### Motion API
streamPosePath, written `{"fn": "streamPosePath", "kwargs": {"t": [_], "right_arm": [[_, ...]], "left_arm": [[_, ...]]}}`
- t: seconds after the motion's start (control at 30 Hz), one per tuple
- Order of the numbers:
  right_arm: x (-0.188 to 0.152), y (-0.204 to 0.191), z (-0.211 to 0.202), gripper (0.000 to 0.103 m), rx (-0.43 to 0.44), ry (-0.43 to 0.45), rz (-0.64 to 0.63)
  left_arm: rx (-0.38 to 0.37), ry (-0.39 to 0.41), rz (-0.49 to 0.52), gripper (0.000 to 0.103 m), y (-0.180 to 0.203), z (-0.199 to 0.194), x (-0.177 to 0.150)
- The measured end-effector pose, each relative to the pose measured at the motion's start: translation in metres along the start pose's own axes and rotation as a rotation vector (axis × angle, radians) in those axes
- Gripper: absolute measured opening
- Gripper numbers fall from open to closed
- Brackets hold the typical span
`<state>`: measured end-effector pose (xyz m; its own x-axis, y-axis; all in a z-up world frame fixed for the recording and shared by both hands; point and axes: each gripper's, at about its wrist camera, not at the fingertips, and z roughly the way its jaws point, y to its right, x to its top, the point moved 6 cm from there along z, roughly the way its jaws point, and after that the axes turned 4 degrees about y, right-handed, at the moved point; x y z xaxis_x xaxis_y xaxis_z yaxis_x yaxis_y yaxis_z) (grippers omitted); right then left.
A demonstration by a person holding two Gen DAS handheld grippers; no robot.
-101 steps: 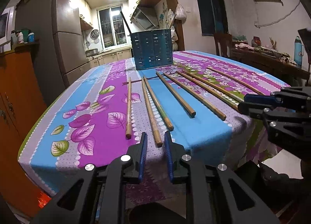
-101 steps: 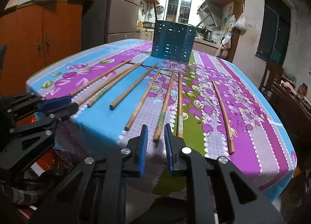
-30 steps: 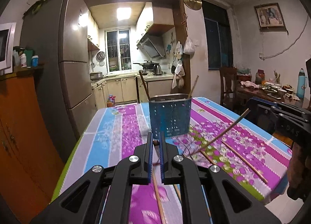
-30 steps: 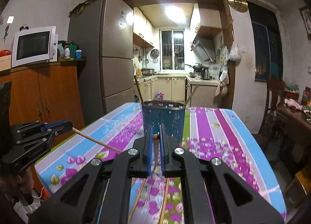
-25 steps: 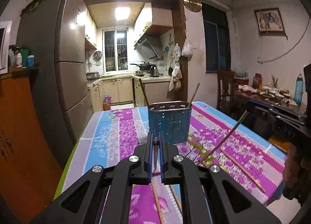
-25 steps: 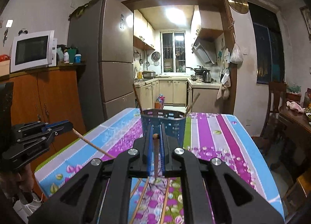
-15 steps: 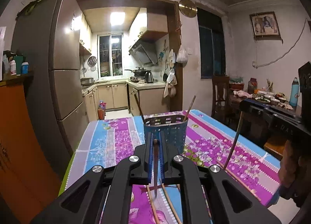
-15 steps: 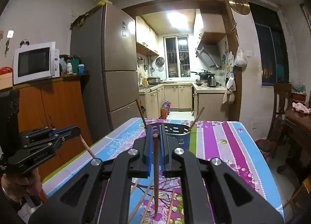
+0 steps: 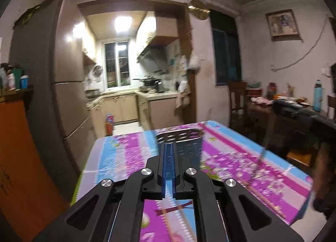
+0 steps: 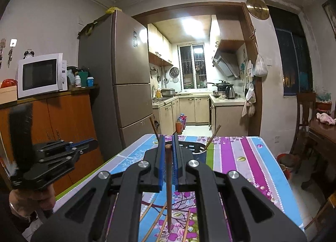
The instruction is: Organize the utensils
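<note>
Right wrist view shows our right gripper (image 10: 167, 143) clamped on a brown wooden chopstick (image 10: 168, 189) that hangs upright between the blue pads, its tip above the flower-patterned striped tablecloth (image 10: 247, 164); more wooden chopsticks (image 10: 156, 219) lie loose on the cloth below it; just beyond the fingertips stands the dark perforated metal utensil holder (image 10: 195, 150), with two sticks already leaning out of it; far behind are the tall grey refrigerator (image 10: 124, 78), a white microwave (image 10: 41, 75) on an orange cabinet at left, and the lit kitchen. Our left gripper (image 10: 92, 142) sits at the left edge, jaws together; from its own blurred view, the left gripper (image 9: 169, 147) has its pads nearly touching, and we cannot tell whether a stick is between them; the holder (image 9: 184, 143) stands directly ahead, partly hidden by the fingers; a cluttered wooden side table (image 9: 262, 105) lies far right.
</note>
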<state>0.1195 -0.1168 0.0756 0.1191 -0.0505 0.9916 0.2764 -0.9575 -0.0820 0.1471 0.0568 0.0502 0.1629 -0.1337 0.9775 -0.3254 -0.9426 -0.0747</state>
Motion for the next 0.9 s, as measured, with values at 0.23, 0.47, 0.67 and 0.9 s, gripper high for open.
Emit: {"fn": "streamPosePath", "kwargs": {"t": [0.23,0.47,0.67,0.9], "right_arm": [[-0.002,0.003,-0.043,0.006,0.014,0.018,0.025],[-0.023,0.013,-0.045,0.006,0.019,-0.052,0.057],[-0.026,0.008,-0.046,0.006,0.016,-0.057,0.065],[-0.034,0.012,-0.065,0.006,0.027,-0.038,0.106]], "left_arm": [[-0.033,-0.093,-0.132,0.005,-0.028,-0.074,-0.076],[-0.247,-0.252,-0.143,0.005,0.009,-0.106,-0.170],[-0.486,-0.512,0.037,0.005,0.064,-0.115,-0.232],[-0.711,-0.741,0.207,0.006,0.092,-0.104,-0.281]]}}
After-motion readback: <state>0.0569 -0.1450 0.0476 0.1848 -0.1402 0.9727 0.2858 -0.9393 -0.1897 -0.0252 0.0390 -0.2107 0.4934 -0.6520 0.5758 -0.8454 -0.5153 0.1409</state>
